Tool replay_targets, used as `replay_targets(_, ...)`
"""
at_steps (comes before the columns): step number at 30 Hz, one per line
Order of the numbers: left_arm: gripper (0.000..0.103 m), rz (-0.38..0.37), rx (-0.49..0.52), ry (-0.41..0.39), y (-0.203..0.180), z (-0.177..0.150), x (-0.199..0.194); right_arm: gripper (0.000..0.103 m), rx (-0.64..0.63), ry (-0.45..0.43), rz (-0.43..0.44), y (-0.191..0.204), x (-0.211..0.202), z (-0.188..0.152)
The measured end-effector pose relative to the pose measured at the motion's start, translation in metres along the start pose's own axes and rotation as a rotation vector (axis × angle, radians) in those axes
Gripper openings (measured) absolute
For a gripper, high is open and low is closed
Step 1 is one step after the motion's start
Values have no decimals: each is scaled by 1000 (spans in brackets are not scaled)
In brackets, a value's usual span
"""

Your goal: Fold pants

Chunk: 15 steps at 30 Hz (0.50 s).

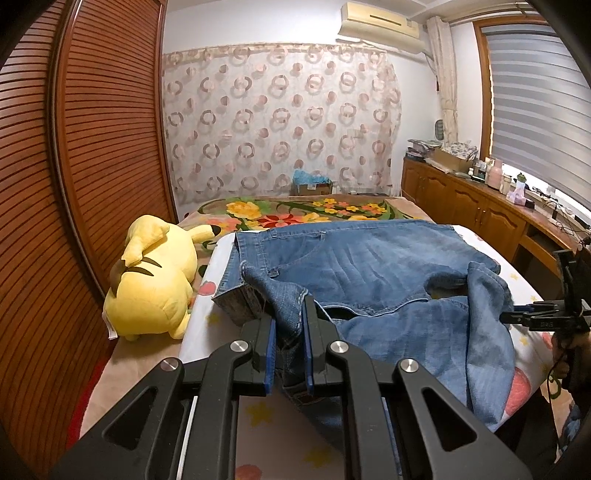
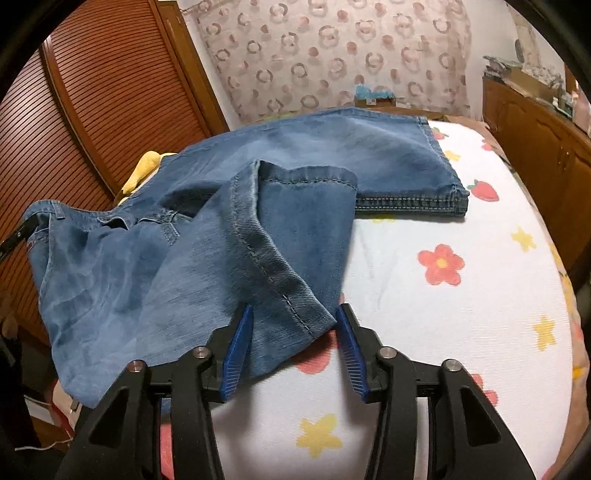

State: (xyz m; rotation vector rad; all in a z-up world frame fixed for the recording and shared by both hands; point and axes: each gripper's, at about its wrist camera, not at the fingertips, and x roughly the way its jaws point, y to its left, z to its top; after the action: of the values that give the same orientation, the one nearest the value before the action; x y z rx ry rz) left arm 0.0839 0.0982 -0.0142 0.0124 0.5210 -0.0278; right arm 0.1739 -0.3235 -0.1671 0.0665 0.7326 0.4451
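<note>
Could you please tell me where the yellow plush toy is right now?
In the left wrist view, the yellow plush toy lies on the bed's left side, between the wooden wardrobe and the jeans.

Ahead of your left fingers the far wall [image 1: 280,26] is white, hung with a ring-patterned curtain [image 1: 280,122]. An air conditioner [image 1: 380,18] is mounted high, right of the curtain top. To the left of the fingers stands a slatted wooden wardrobe [image 1: 110,122]. To their right a wooden cabinet [image 1: 461,199], its top cluttered, runs under a window with a striped blind [image 1: 535,85]; daylight shows at the blind's lower edge.
</note>
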Motion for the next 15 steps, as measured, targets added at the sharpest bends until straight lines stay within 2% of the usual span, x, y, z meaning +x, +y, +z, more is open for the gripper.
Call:
replay_targets(2,13,7,-3,-8,0,2,-1,12,-10,-15,-14,1,-8,0)
replay_targets(3,13,13,-3,-9,0,3,-1,10,-18,-19,-6,1,-12,0)
replay_targets(10,13,31,-17,-30,1,11,-10,6,-89,-104,-9,8,-59,5)
replay_targets(15,13,40,-26,-54,5,17,-18,5,-92,-210,-39,6,-102,12)
